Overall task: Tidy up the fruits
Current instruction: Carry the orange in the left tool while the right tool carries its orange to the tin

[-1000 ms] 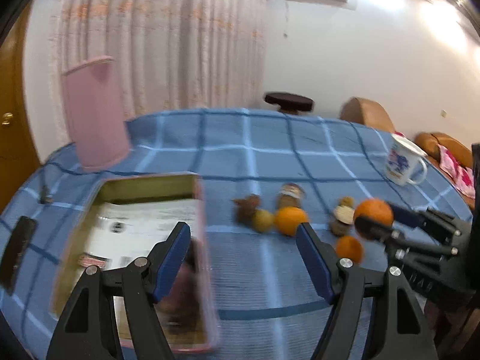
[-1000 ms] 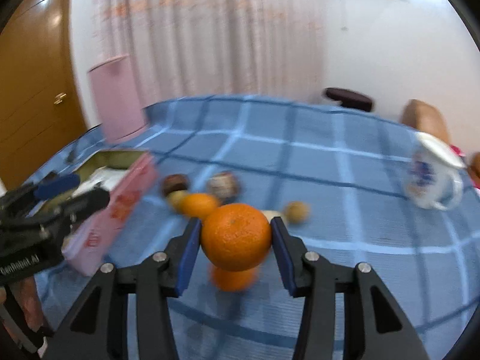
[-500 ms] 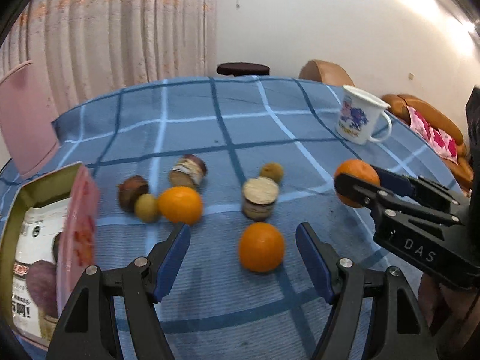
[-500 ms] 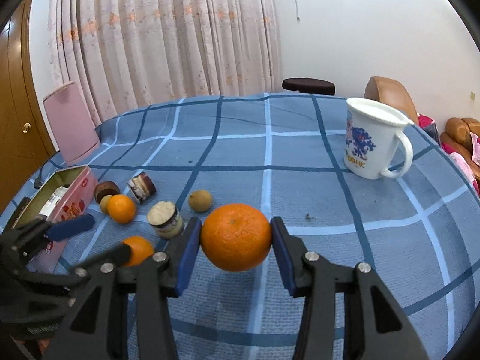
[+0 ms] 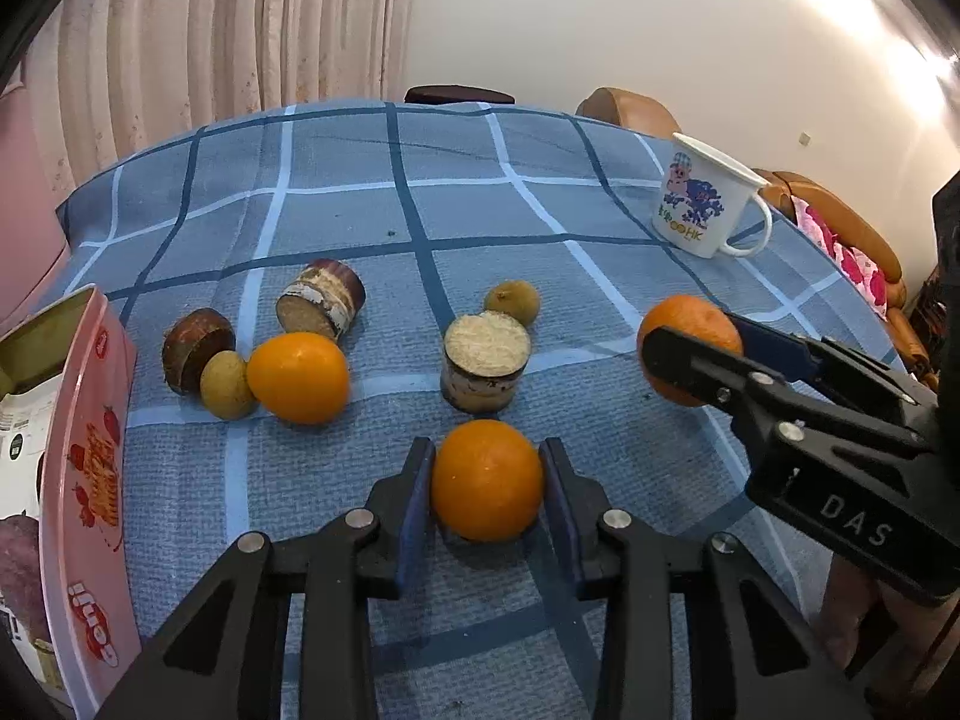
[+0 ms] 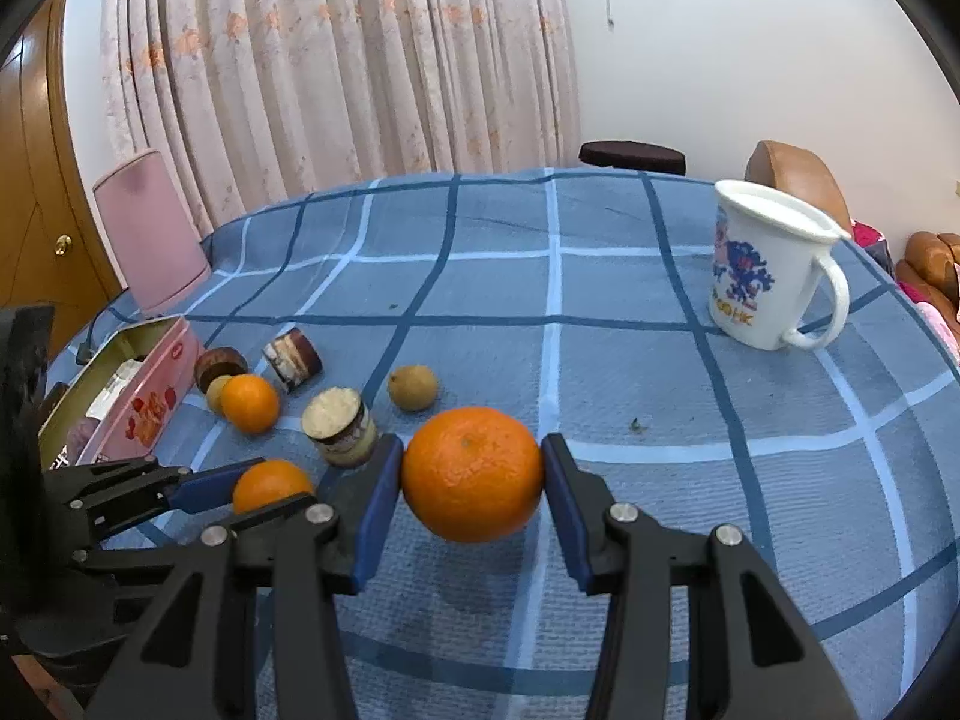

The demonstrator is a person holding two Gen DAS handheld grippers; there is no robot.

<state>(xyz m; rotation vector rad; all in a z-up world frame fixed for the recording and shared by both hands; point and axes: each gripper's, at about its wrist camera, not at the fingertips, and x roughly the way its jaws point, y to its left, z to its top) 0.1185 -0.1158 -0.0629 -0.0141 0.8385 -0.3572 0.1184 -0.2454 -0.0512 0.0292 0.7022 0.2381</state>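
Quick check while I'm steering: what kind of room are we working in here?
Most likely a home living or dining room. A table under a blue checked cloth stands before long pink floral curtains, with brown leather seating at the right and a wooden door at the left.

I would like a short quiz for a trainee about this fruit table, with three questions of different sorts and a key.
1. True or false: the left hand-held gripper is shut on an orange.
2. How many oranges lie free on the table, held by no gripper?
3. The white mug stands: A) upright, B) on its side, C) upside down.

Key: 1 true. 2 one, the orange beside the pink tin; the right hand-held gripper holds another. 3 A.
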